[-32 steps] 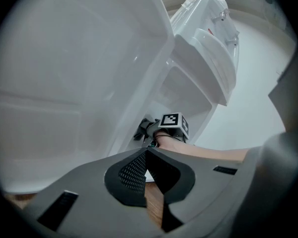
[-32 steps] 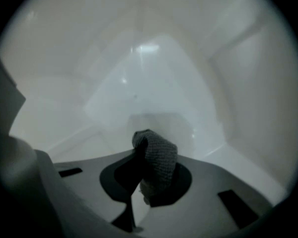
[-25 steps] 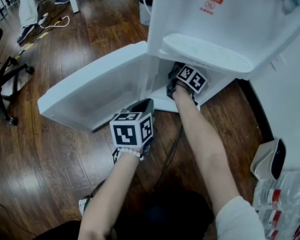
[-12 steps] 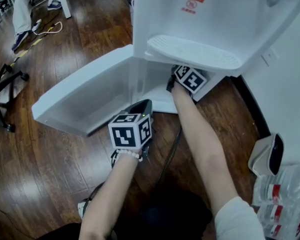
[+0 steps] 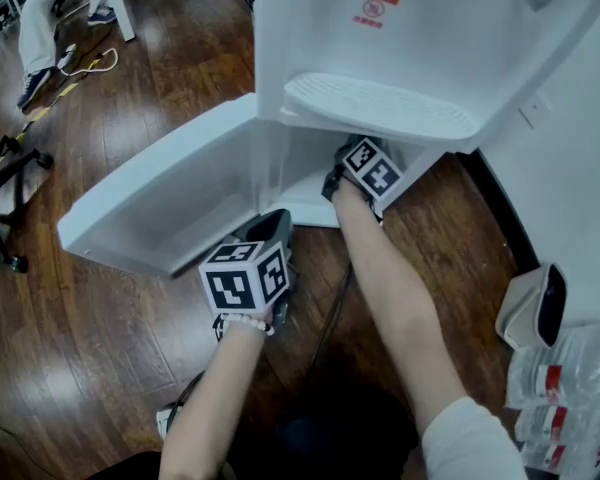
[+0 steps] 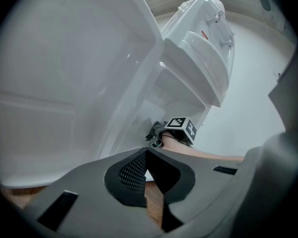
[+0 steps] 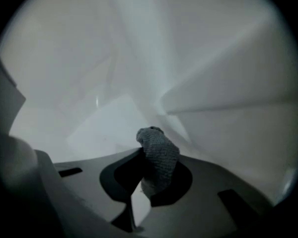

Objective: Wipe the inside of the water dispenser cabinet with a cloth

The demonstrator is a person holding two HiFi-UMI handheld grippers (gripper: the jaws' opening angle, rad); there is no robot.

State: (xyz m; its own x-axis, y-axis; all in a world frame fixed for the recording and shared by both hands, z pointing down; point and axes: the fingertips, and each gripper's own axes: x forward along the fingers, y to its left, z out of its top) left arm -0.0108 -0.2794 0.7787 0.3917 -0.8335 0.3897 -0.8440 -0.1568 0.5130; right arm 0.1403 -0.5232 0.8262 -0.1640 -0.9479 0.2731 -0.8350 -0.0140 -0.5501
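Grey cloth (image 7: 159,155) | pinched between right tongs (image 7: 148,176) | inside white cabinet (image 7: 228,83)

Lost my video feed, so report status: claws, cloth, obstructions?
Right claw shut on grey knitted cloth, inside white plastic dispenser cabinet. Left claw shut, empty, beside open white cabinet door. No obstruction seen.

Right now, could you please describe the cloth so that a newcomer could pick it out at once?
Find the white water dispenser; below its drip tray the cabinet stands open, and the right claw reaches inside. The cloth is the small grey knitted wad pinched in that claw, the only dark, textured thing in that smooth white space.
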